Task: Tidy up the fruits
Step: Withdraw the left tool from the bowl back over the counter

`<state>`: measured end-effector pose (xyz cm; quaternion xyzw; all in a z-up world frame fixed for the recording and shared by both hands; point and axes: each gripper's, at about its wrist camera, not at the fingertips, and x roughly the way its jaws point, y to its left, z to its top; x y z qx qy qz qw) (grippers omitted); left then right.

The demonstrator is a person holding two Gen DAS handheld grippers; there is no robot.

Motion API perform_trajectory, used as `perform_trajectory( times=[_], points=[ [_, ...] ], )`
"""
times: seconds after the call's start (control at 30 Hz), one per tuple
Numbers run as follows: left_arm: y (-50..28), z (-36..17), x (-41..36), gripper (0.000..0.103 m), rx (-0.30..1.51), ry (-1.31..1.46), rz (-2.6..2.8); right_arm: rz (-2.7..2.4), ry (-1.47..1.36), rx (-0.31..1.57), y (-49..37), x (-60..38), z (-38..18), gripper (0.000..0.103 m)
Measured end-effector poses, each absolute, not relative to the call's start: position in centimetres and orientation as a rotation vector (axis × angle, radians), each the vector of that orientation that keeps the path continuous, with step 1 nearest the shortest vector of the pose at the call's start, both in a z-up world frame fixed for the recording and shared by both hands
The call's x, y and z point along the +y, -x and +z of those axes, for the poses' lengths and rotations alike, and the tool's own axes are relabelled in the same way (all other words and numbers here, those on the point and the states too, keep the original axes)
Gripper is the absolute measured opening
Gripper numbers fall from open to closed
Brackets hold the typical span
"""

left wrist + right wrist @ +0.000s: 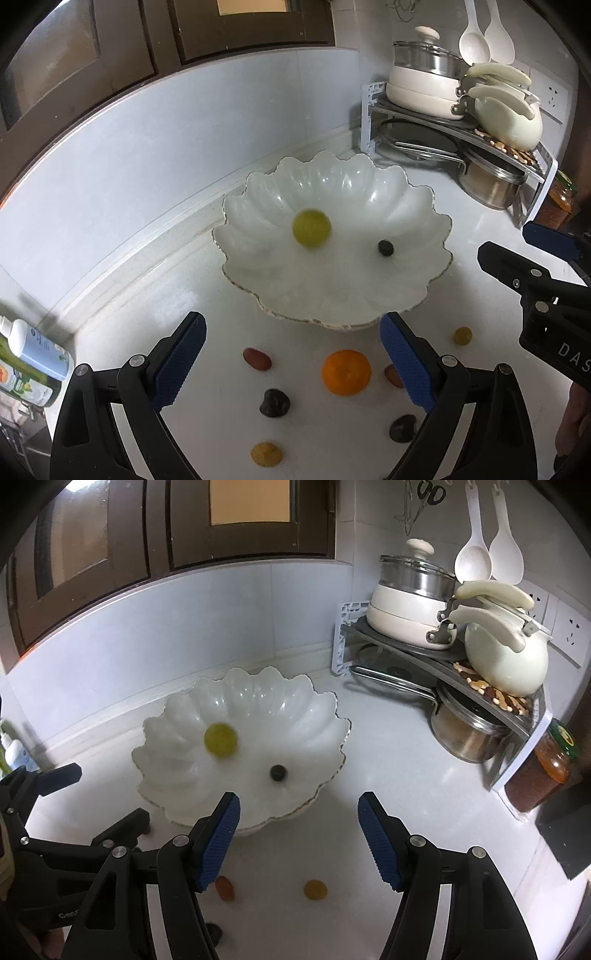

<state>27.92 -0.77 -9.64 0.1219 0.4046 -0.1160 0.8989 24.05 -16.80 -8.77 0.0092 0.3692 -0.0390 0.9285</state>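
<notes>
While both sets of fingers hang spread and empty, left gripper (291, 354) and right gripper (299, 840) face the scalloped bowl (413, 206); inside it sit a green fruit (311, 227) and dark berry (385, 247), with the orange (346, 372) just before it on the counter (469, 236).

1. White countertop (424, 812), pale tiled backsplash (184, 122) behind it.
2. Dark wooden cabinet doors (221, 535) above the backsplash.
3. Grey corner rack (413, 653) at right, by the wall.
4. On the rack: white pot (406, 609) with glass lid, white kettle (506, 661) beside it.
5. Steel pot (469, 738) under the rack.
6. Two white spoons (487, 554) hanging on the wall.
7. Amber jar (554, 764), green lid, right of the rack.
8. Bottles (33, 354) at far left.
</notes>
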Motion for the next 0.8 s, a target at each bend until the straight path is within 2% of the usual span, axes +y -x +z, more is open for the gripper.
perform_trajectory(
  times=[0.8],
  points=[
    [-21.8, -8.2, 0.6, 0.096, 0.806, -0.207, -0.182, -0.046, 0.0, 0.726, -18.6, -16.3, -7.2, 0.067]
  ],
)
